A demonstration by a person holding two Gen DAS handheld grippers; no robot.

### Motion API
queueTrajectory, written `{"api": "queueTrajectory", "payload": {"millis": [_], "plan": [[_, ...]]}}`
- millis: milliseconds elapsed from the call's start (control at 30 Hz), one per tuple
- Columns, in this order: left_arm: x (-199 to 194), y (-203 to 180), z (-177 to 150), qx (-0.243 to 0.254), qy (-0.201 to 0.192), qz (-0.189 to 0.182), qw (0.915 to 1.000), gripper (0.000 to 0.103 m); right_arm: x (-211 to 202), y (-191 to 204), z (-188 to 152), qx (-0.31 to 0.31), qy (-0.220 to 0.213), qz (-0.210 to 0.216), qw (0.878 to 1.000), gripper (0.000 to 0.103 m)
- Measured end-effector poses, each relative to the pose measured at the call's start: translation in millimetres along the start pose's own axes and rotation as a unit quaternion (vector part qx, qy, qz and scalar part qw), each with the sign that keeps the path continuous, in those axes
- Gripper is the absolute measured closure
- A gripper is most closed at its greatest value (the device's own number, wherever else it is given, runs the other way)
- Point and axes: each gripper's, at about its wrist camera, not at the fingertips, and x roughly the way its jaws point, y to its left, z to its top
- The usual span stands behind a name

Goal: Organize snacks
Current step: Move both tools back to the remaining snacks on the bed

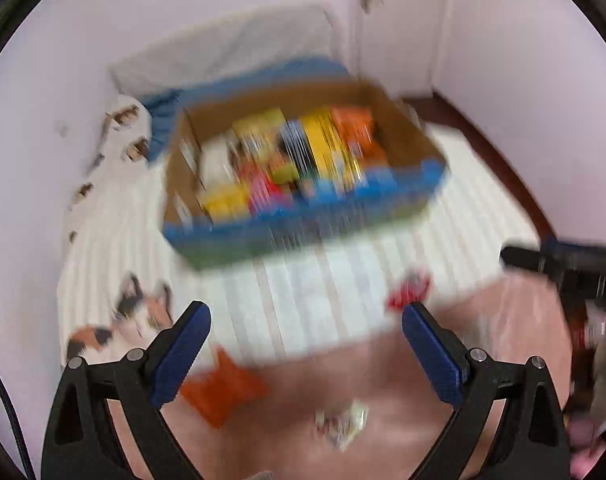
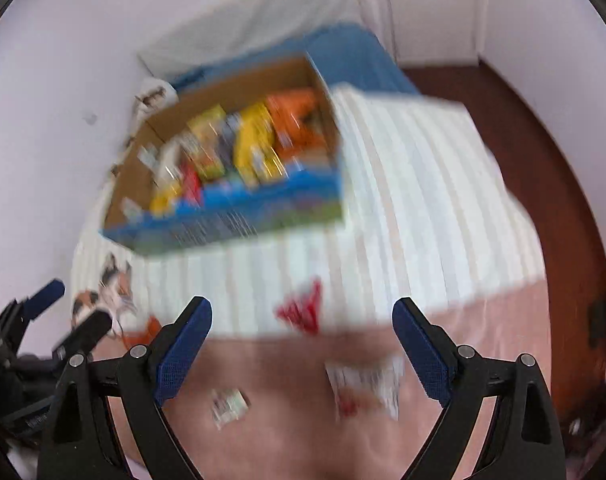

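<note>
1. Both views are motion-blurred.
2. Left gripper (image 1: 306, 334): jaws spread wide, holding nothing.
3. Right gripper (image 2: 302, 330): jaws spread wide, holding nothing.
4. Cardboard box (image 1: 239, 240) sits on the white striped blanket (image 1: 311, 292) on the bed, packed with colourful snack packs (image 1: 323, 148).
5. Loose packets lie nearer on the pink sheet (image 2: 287, 380): orange packet (image 1: 223, 390), red packet (image 2: 301, 312), white-red packet (image 2: 365, 390).
</note>
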Motion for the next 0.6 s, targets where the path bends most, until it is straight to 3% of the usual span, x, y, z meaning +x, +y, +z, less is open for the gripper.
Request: {"api": "queueTrajectory", "payload": {"millis": [200,367,500,600], "plan": [[67.8,-23.3,-70.1,0.068,0.125,-0.018,0.9896,0.005,48.7,-56.0,-53.3,0.077,0.100,-0.004,0.992,0.009],[122.0,-29.2,-101.0,0.049,0.215,-0.037,0.9747,0.005,88.2,-90.8,-82.4,0.151,0.161,0.010,0.975,0.009],[141.8,-23.1,-105.4,-0.006,0.239,-0.052,0.9697,0.005,123.8,-113.1,-94.5,0.241,0.201,0.039,0.949,0.009],[140.5,-14.6,-104.9,-0.047,0.240,-0.066,0.9674,0.005,148.5,-126.7,-102.7,0.328,0.218,0.064,0.917,0.009]]}}
